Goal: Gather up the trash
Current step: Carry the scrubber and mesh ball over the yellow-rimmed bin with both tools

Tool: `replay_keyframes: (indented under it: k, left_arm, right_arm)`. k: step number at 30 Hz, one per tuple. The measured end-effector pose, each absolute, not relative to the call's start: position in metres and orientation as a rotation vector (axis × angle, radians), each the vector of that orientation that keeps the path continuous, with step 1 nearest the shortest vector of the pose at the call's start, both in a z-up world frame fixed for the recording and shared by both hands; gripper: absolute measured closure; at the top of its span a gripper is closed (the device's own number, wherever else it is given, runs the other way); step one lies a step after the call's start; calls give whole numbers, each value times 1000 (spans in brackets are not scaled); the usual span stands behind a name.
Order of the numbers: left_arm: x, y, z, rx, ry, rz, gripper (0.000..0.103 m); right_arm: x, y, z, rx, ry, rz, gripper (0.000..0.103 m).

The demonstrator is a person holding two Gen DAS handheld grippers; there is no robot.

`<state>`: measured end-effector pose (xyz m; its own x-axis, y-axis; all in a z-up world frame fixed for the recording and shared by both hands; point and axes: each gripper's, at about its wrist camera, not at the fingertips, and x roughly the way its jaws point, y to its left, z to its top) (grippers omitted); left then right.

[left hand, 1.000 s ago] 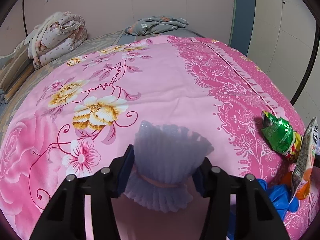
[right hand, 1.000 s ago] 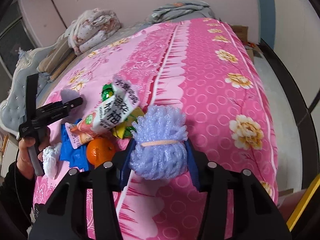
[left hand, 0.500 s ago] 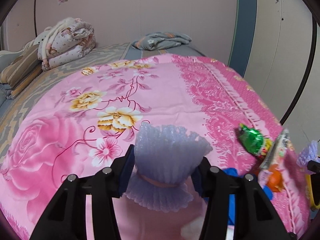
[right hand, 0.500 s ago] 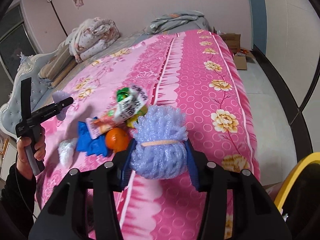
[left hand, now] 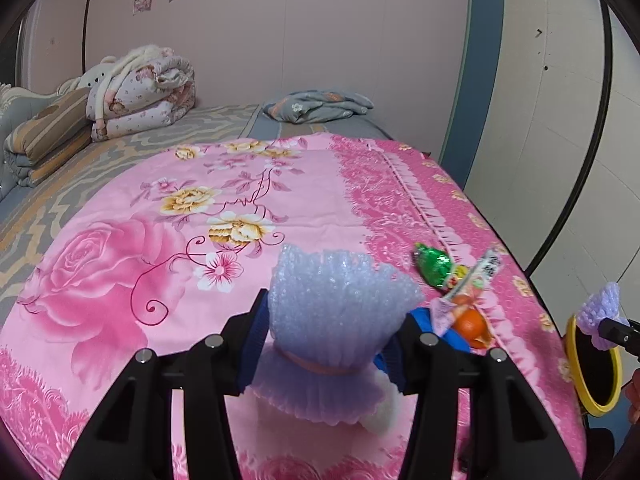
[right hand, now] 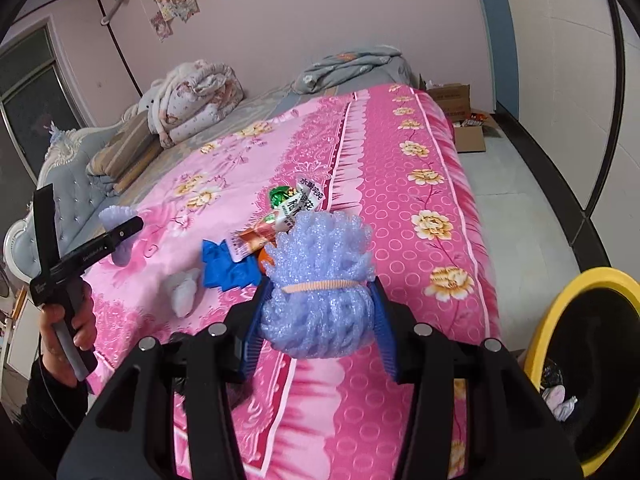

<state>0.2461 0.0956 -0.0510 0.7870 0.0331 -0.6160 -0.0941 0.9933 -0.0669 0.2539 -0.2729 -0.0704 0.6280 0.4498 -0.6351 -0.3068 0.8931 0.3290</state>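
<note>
Lilac foam netting, banded, sits squeezed in both my left claw [left hand: 326, 344] and right claw [right hand: 318, 320], and may spring free short of the yellow bin [right hand: 560, 308] at four o'clock.

Each camera rides just behind its own claw, tilted down across the pink bedspread [left hand: 120, 264]. Both views share the litter pile [left hand: 460, 296], lying right of the left claw and left of the right one.
</note>
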Motion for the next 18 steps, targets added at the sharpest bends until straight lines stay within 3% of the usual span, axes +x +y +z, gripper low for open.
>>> replay_keyframes:
  k: [18]
  left_arm:
    - [203, -16, 2, -138, 602, -135, 55]
  right_arm:
    - [168, -342, -9, 275, 633, 352, 58]
